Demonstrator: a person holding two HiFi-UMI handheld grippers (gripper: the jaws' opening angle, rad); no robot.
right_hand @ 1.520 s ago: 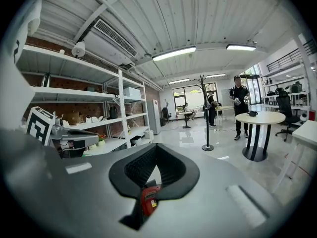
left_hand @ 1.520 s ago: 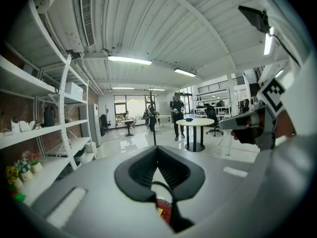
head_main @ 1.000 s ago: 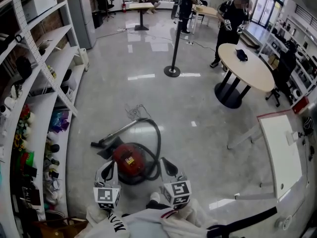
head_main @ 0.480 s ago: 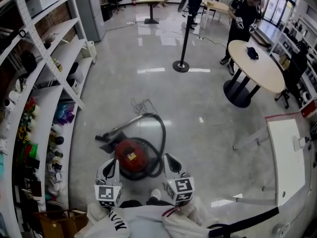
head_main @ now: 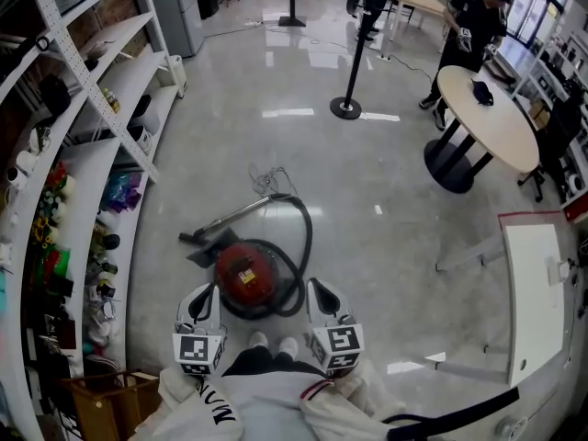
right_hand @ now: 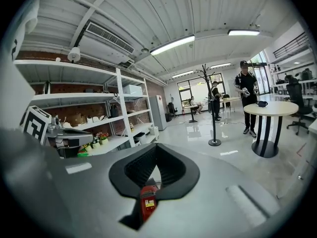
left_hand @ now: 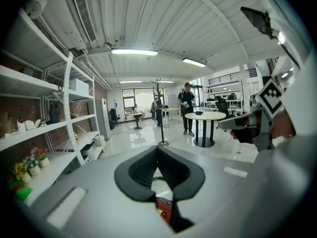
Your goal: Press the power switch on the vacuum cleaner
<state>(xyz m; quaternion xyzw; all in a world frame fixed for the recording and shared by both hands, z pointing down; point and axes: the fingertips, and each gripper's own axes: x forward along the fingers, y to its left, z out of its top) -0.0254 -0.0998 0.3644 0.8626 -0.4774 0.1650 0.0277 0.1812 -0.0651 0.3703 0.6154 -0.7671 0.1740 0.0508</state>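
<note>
The room is bright. Long lamps (left_hand: 134,51) on the ceiling shine white, and more light comes in at the far windows (right_hand: 200,89). The shiny floor (head_main: 287,113) has white glare spots. Shadows are soft and faint. Both gripper views are round with black corners, and the straight shelves (right_hand: 84,99) bend near the edge. Up close, the left gripper (left_hand: 157,150) and right gripper (right_hand: 156,148) look grey and blurry.

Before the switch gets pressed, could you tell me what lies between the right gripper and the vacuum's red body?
Only the black hose, looping round the red body, lies before the right gripper, in the head view.
</note>
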